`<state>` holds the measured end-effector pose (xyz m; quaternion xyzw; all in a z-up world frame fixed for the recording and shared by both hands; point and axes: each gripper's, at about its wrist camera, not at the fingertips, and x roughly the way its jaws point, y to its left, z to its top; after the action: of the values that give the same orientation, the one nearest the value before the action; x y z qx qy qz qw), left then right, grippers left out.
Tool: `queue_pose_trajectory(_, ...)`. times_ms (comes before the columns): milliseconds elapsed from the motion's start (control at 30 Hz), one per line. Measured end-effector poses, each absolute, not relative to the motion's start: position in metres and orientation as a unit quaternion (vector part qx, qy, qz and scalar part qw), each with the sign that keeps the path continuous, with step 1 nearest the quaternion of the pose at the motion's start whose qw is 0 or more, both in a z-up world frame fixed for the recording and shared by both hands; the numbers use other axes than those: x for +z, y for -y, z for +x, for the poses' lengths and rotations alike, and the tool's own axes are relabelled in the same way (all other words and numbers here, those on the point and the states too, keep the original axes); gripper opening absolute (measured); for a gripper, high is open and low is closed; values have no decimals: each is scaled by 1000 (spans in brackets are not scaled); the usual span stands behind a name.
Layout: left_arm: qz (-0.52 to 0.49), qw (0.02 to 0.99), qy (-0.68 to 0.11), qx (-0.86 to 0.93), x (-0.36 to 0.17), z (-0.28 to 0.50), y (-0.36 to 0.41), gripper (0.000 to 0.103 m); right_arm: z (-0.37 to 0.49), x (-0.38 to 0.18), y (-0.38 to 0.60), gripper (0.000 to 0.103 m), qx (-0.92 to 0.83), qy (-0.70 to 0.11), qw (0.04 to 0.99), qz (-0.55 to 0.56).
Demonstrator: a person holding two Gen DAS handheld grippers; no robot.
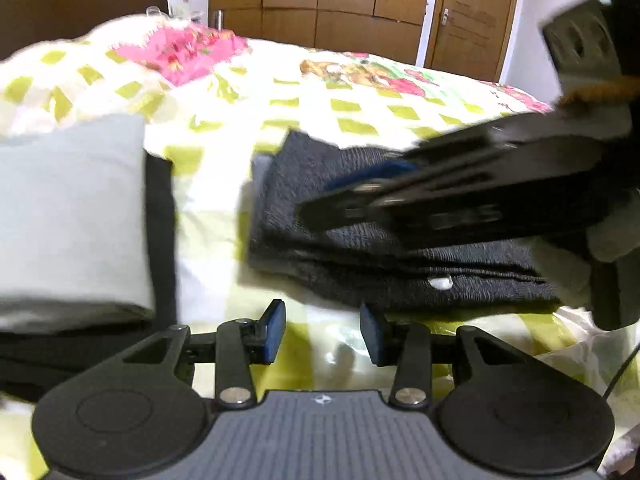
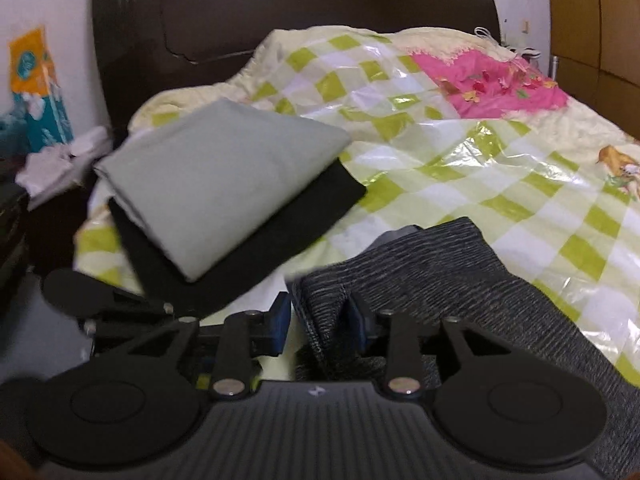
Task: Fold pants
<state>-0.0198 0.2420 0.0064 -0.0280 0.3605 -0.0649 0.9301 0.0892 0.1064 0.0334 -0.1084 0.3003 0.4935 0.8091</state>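
Note:
Dark grey ribbed pants [image 1: 360,264] lie folded on the bed. In the left wrist view my left gripper [image 1: 323,334] is open and empty, just in front of the pants' near edge. My right gripper [image 1: 340,200] reaches in from the right above the pants. In the right wrist view the right gripper [image 2: 320,328] has its jaws apart with a fold of the pants [image 2: 420,276] lying between the blue pads [image 2: 282,328]; the cloth drapes over the right finger.
A folded pale grey garment [image 2: 224,184] rests on a folded black one [image 2: 280,240] to the left. The bed has a yellow-green checked cover [image 2: 500,184] with a pink patch [image 2: 488,80]. A dark headboard [image 2: 280,12] and wooden wardrobe doors [image 1: 340,4] stand behind.

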Motion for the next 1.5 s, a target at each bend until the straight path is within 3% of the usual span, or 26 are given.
queue_pose_trajectory(267, 6, 946, -305, -108, 43, 14, -203, 53, 92, 61, 24, 30, 351, -335, 874, -28)
queue_pose_trajectory(600, 99, 913, -362, -162, -8, 71, -105, 55, 89, 23, 209, 33, 96, -430, 892, 99)
queue_pose_trajectory(1333, 115, 892, -382, -213, 4, 79, -50, 55, 115, -37, 275, 45, 242, -492, 764, 340)
queue_pose_trajectory(1433, 113, 891, -387, -209, 3, 83, -45, 55, 119, -48, 278, 36, 225, -483, 744, 403)
queue_pose_trajectory(1467, 115, 890, -389, -207, 3, 84, -42, 55, 120, -49, 273, 19, 221, -483, 747, 401)
queue_pose_trajectory(1500, 117, 890, -390, -206, 3, 84, -39, 55, 120, -49, 271, 15, 218, -482, 750, 397)
